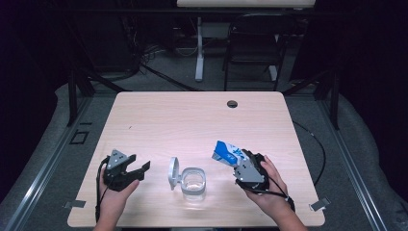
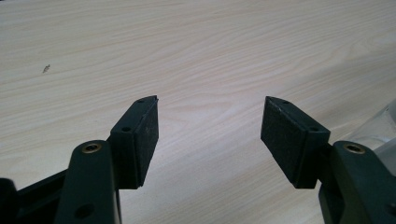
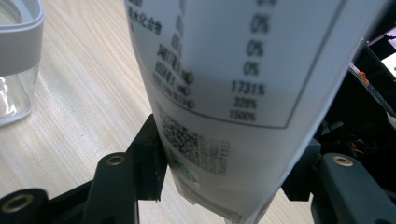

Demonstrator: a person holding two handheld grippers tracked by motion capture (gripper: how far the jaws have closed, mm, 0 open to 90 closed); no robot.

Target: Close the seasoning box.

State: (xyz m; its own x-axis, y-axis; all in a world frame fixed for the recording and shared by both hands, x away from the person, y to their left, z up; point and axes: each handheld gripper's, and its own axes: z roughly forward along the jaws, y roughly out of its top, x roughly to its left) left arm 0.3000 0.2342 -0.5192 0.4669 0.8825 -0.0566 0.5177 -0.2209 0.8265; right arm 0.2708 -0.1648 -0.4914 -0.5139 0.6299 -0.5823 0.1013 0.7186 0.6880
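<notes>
Pale wood-grain desk (image 1: 192, 115), dim room behind. Nearest, at six o'clock: one clear square glass jar (image 1: 194, 183), one grey hinged lid (image 1: 173, 173) swung up at its nine o'clock side, mouth bared, presumably to take a pour. At eight o'clock: left gripper (image 1: 139, 169), jaws released, spread wide over bare wood with nothing between, aimed toward the jar, likely ready to steady it. At four o'clock: right gripper (image 1: 243, 161), jaws grasping one white-and-blue printed soft pouch (image 1: 228, 152), clamped low so its far end juts toward the jar, apart from it. Farther off, at twelve o'clock: one round cable hole (image 1: 232, 104); beyond, one dark chair (image 1: 252, 45). Count: two grippers, one jar, one pouch.
</notes>
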